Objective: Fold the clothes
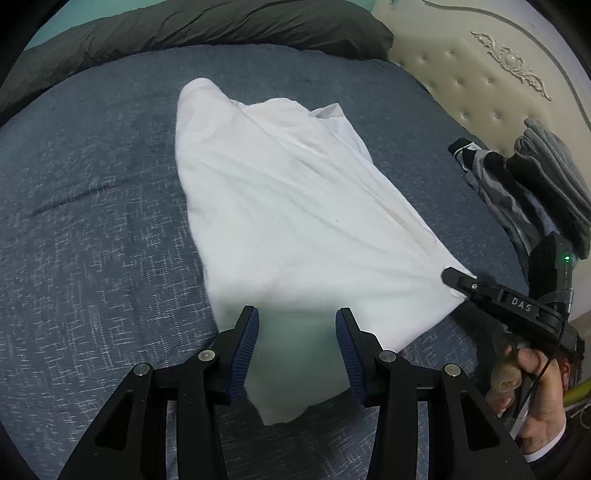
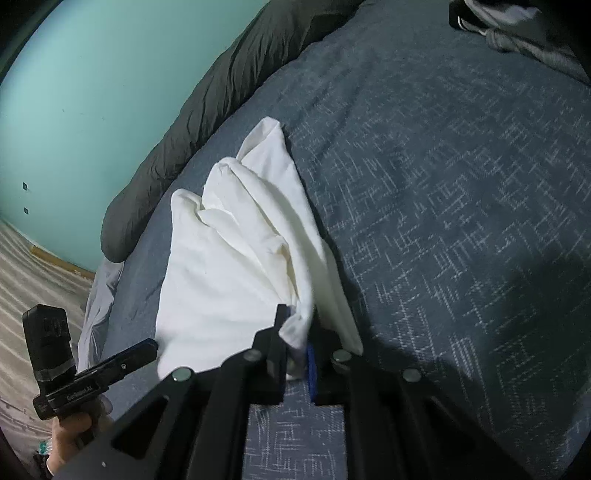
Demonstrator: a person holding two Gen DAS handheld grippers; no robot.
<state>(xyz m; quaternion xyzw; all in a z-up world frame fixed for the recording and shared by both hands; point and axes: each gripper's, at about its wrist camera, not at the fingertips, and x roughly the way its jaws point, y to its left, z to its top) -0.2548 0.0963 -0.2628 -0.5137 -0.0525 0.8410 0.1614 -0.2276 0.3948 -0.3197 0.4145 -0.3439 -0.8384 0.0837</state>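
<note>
A white garment [image 1: 295, 206] lies folded lengthwise on the blue-grey bed cover [image 1: 92, 221], running away from me. My left gripper [image 1: 297, 332] is open over its near end, with the cloth under the gap and no pad pressing on it. At the garment's near right corner my right gripper [image 1: 452, 277] is pinched shut on the cloth. In the right wrist view the right gripper [image 2: 297, 332] holds a bunched white corner [image 2: 295, 325] between its blue pads, and the garment [image 2: 229, 266] spreads away to the left. The left gripper [image 2: 147, 349] shows at lower left.
A dark duvet [image 1: 221, 26] is bunched along the far edge of the bed. A cream tufted headboard [image 1: 480, 74] stands at right, with a pile of grey and black clothes [image 1: 535, 177] in front of it. A person's hand [image 1: 535, 387] holds the right gripper. A teal wall [image 2: 74, 110] lies beyond the bed.
</note>
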